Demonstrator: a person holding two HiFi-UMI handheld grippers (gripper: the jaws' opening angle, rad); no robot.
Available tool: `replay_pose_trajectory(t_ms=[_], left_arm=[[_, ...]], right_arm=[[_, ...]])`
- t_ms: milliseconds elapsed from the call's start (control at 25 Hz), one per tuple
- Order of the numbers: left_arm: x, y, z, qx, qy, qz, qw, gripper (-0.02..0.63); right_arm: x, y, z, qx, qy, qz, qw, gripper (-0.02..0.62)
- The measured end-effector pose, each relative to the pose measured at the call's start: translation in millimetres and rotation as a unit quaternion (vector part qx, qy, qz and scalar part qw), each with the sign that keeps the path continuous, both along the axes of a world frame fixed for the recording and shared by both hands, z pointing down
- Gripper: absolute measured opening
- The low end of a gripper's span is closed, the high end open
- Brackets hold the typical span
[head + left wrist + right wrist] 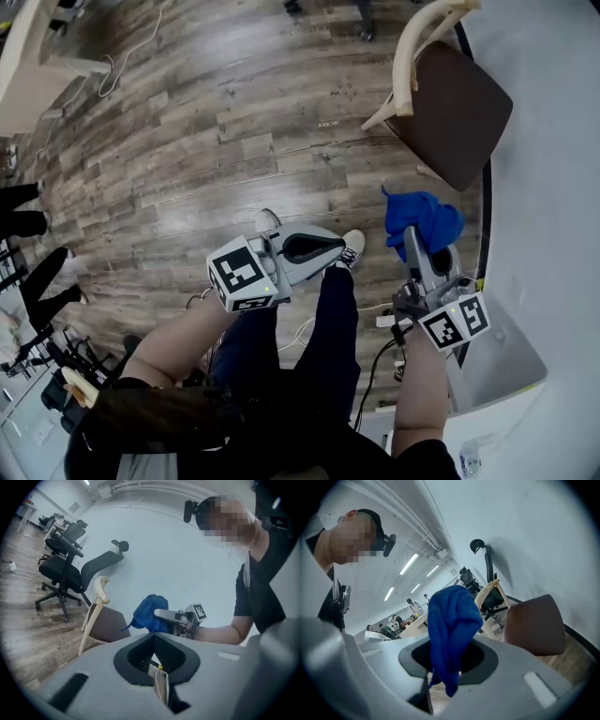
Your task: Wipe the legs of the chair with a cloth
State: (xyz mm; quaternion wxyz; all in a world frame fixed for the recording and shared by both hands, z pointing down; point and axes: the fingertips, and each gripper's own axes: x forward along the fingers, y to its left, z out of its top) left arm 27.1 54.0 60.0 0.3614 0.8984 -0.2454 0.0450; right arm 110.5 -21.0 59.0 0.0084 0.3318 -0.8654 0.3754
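Note:
A chair lies tipped at the upper right, with a brown seat and cream wooden legs. My right gripper is shut on a blue cloth, held just below the seat. In the right gripper view the cloth hangs bunched over the gripper, with the chair seat close on the right. My left gripper is shut and holds nothing; it points right above the person's legs. Its own view shows the chair, a cream leg, the cloth and the right gripper ahead.
A white wall or panel runs along the right side behind the chair. Black office chairs stand on the wood floor. A white desk and a cable are at the upper left. Other people's legs show at left.

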Motion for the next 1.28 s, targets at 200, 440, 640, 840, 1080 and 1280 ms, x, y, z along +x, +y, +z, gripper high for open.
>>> replay_pose_trajectory(t_ms=[200,440,640,840,1080,1280], left_arm=[[-19,-8,34,0.032,-0.011,0.001,0.9994,0.0],[-36,3,99,0.076,-0.02,0.017,0.9967,0.0],[-42,14,166,0.125,-0.07,0.054,0.9881,0.0],[-42,-2,214,0.165,-0.086,0.055,0.9809,0.0],[-48,-29,240,0.168,-0.01,0.015,0.9856,0.0],[-51,-36,276,0.168,-0.005,0.028,0.9855,0.0]], right_arm=[[-23,-18,58,0.0,0.02,-0.015,1.0,0.107],[-47,-40,123,0.004,0.029,-0.007,1.0,0.107],[-54,-54,182,0.017,0.041,-0.01,0.999,0.107],[-53,-69,237,0.024,0.042,-0.005,0.999,0.107],[-63,-91,288,0.034,0.039,0.003,0.999,0.107],[-69,-112,328,0.035,0.034,0.0,0.999,0.106]])
